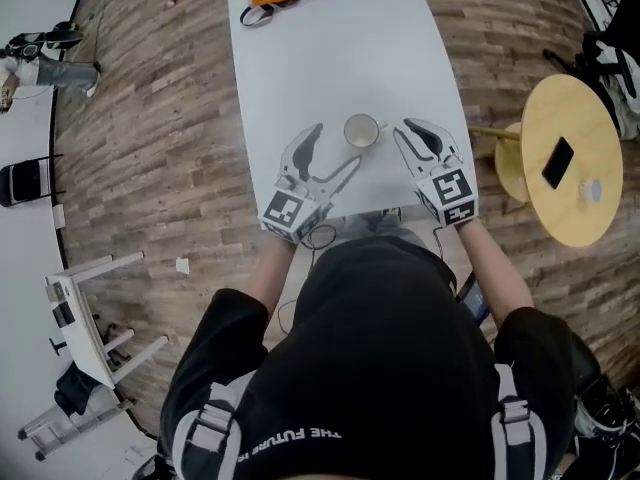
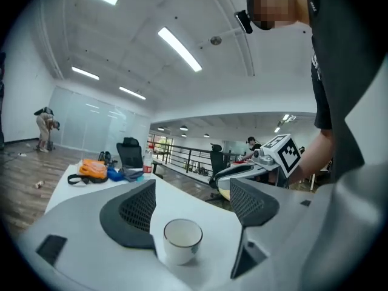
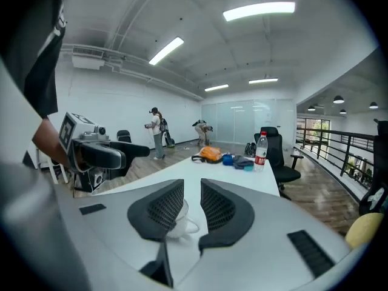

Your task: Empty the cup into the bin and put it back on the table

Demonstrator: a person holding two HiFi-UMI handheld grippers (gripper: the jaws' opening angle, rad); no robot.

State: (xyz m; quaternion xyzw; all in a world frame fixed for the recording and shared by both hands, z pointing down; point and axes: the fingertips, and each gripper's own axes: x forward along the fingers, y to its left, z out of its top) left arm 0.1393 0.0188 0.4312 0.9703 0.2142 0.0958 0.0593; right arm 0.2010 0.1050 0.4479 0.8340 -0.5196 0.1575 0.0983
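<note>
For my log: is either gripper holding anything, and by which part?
Nothing is held. The cup stands on the table; the fingers of the right gripper flank its handle, not gripping.

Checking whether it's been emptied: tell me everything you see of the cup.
The cup is small, white, ceramic-looking, with a loop handle on its side. It stands upright on the white table near the front edge, inside apparently empty. It sits between the open left claw and right claw; neither presses on it.
</note>
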